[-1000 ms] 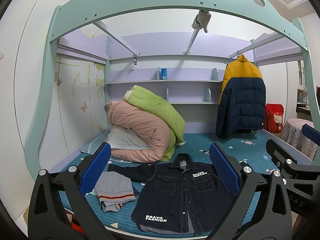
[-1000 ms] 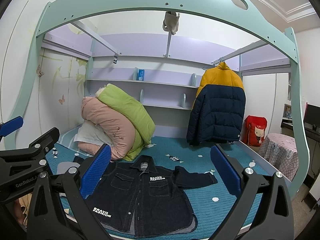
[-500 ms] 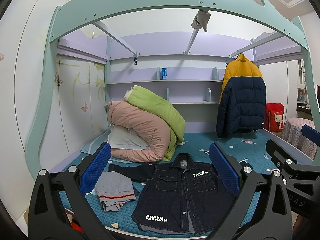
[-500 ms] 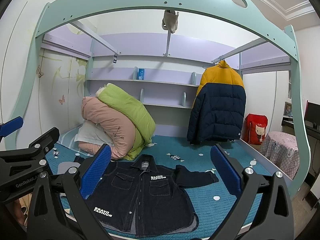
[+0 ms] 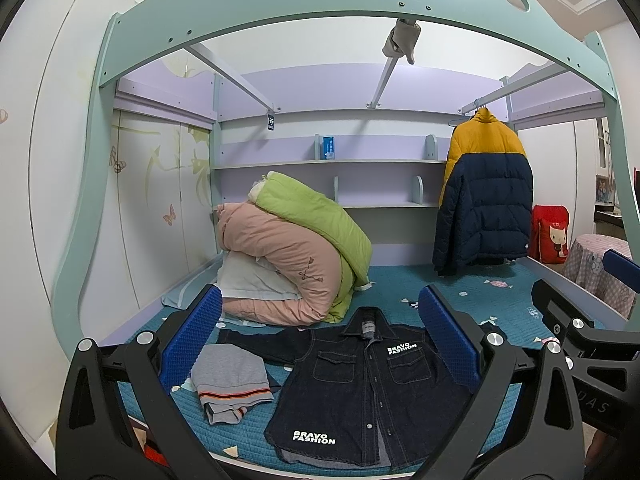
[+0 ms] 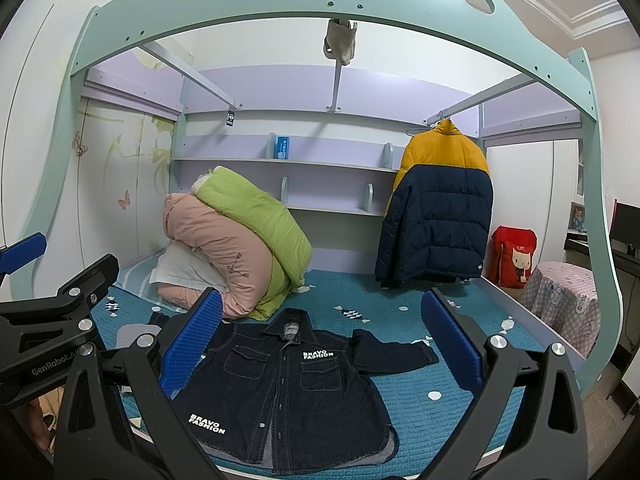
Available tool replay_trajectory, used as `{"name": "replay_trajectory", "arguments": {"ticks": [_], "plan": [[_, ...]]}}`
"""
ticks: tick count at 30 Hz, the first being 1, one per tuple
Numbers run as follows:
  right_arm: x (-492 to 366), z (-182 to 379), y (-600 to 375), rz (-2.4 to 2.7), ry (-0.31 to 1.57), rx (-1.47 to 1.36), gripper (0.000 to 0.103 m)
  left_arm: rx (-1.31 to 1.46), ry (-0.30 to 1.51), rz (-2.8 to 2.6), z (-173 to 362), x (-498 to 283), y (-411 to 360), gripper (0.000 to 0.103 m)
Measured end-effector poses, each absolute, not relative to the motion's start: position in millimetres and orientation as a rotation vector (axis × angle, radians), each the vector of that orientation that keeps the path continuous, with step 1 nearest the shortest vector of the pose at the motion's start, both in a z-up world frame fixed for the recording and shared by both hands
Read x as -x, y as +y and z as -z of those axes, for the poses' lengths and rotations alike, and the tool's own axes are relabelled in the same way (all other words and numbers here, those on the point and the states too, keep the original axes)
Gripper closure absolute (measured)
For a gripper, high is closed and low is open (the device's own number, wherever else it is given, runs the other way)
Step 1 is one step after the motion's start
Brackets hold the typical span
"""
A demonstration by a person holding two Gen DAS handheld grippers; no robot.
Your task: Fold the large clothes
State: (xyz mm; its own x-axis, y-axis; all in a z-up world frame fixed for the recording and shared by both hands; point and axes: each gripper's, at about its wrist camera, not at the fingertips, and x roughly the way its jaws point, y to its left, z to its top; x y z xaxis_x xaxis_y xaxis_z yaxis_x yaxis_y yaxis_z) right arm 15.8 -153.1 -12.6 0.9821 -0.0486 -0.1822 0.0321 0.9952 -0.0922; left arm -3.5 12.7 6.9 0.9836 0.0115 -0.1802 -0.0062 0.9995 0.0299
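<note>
A dark denim shirt (image 5: 360, 392) with "BRAVO FASHION" print lies flat, front up, on the teal bed near its front edge; it also shows in the right wrist view (image 6: 280, 384) with its right sleeve spread out. My left gripper (image 5: 320, 336) is open and empty, held in front of the bed above the shirt. My right gripper (image 6: 320, 336) is open and empty at about the same height. Each gripper shows at the edge of the other's view.
A folded grey garment (image 5: 232, 380) lies left of the shirt. Rolled pink and green quilts (image 5: 296, 256) sit at the back left. A yellow and navy puffer jacket (image 5: 484, 196) hangs at the back right. The mint bed frame (image 5: 320, 4) arches overhead.
Both grippers have drifted very slightly; the view is almost the same. Nothing on the bed has moved.
</note>
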Motion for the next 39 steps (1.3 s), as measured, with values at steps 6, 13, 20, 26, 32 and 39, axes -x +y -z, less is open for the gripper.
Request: {"name": "replay_trajectory", "arguments": {"ticks": [6,13,20,26,32,39], "plan": [[-16.1,11.8,-153.4,0.041,0.185,0.089,0.007,-0.031,0.178,-0.012,-10.9,4.7,18.3,0.005],[-13.7,15.8,-156.4,0.039,0.187,0.087,0.007,-0.032,0.177,-0.013,-12.9,4.1,22.1,0.005],[-13.8,15.8,-156.6,0.039,0.186,0.086,0.007,-0.033,0.176,-0.012,-12.0,4.8,20.2,0.005],[-13.3,16.5,-155.9,0.039,0.189,0.084,0.007,-0.035,0.176,-0.012,-11.4,5.1,19.4,0.005],[-12.6,17.3,-155.4,0.039,0.190,0.083,0.007,-0.035,0.176,-0.012,-11.7,5.0,19.1,0.005],[-13.6,18.4,-153.9,0.039,0.193,0.081,0.007,-0.037,0.177,-0.013,-11.9,4.2,19.9,0.005]]}}
